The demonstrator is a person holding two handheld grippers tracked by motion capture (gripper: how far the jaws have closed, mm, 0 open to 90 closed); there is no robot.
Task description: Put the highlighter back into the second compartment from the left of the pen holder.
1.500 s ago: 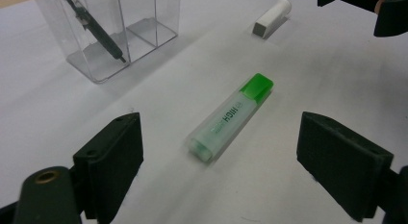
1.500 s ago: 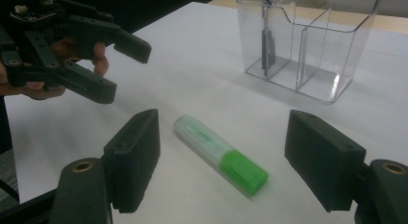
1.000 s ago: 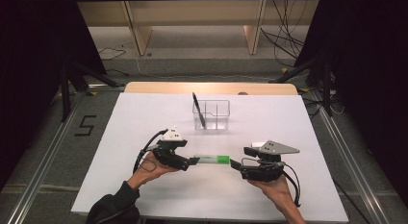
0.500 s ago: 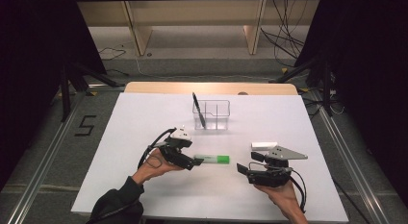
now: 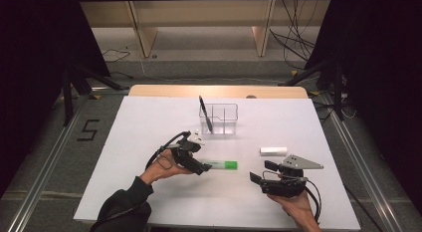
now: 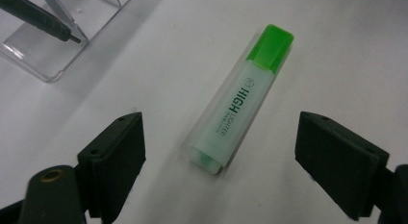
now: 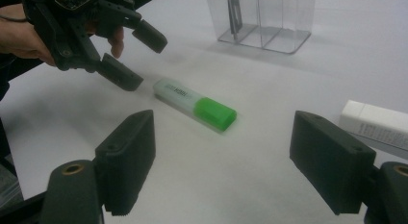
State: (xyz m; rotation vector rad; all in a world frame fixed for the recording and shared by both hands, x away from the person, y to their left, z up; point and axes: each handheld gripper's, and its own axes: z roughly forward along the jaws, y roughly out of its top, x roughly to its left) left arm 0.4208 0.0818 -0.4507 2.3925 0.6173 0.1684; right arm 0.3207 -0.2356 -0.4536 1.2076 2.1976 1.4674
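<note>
On the white table (image 5: pixel 139 127), a green highlighter (image 5: pixel 222 165) lies flat near the middle of the front half, its green cap pointing toward the person's right and its pale translucent barrel toward the left. The left gripper (image 5: pixel 199 167) sits at the barrel end of the highlighter, its jaws spread wide and holding nothing; in the left gripper view the highlighter (image 6: pixel 240 99) lies on the table between and just beyond the two black jaws, touching neither, with the printed word "HIGH LIGHTER" readable along the barrel. The left hand (image 5: pixel 166 165) wraps the gripper's body from behind.

The right gripper (image 5: pixel 263 172) is well apart from the highlighter, nearer the front right of the table, and its jaws are also spread and empty. In the right gripper view the highlighter (image 7: pixel 195 105) lies beyond the two jaws, with the left gripper (image 7: pixel 127 58) just past its barrel end, one jaw close to the table beside the barrel and the other raised above it.

A small white rectangular box (image 5: pixel 273 151) lies on the table just behind the right gripper. Farther back, near the table's middle, stands a clear plastic organizer (image 5: pixel 223 118) with compartments; a dark pen (image 5: pixel 205 114) leans tilted in its left compartment, its top sticking out above the rim.
</note>
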